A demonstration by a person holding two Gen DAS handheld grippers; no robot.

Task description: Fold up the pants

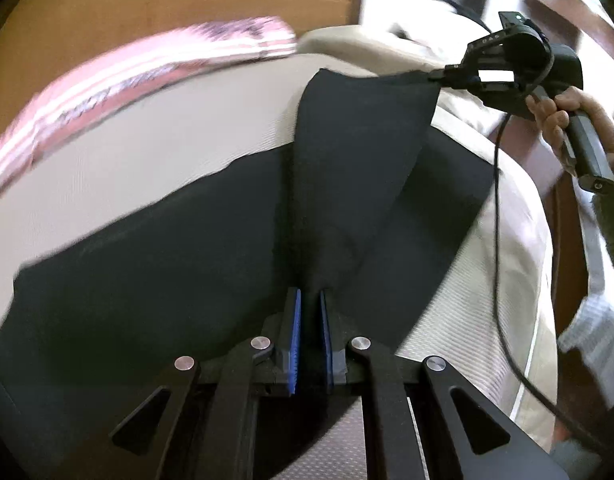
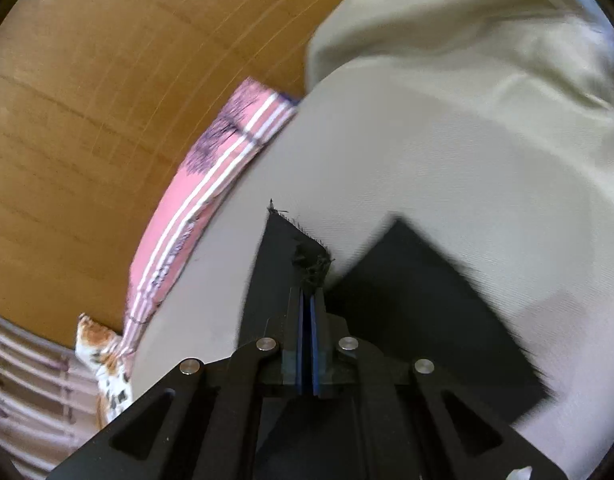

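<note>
The black pants (image 1: 179, 264) lie spread on a beige bed cover (image 1: 155, 136). My left gripper (image 1: 310, 300) is shut on a fold of the pants near the camera, and the cloth rises in a taut strip to my right gripper (image 1: 443, 76), which is shut on the far corner and held up by a hand. In the right wrist view my right gripper (image 2: 310, 296) is shut on a frayed hem corner of the pants (image 2: 427, 300), lifted above the bed cover (image 2: 427, 140).
A pink striped pillow (image 1: 107, 80) lies along the bed's far edge; it also shows in the right wrist view (image 2: 195, 208). A wooden wall (image 2: 107, 100) stands behind it. A black cable (image 1: 503, 280) hangs from the right gripper. A patterned cloth (image 2: 107, 364) lies at the lower left.
</note>
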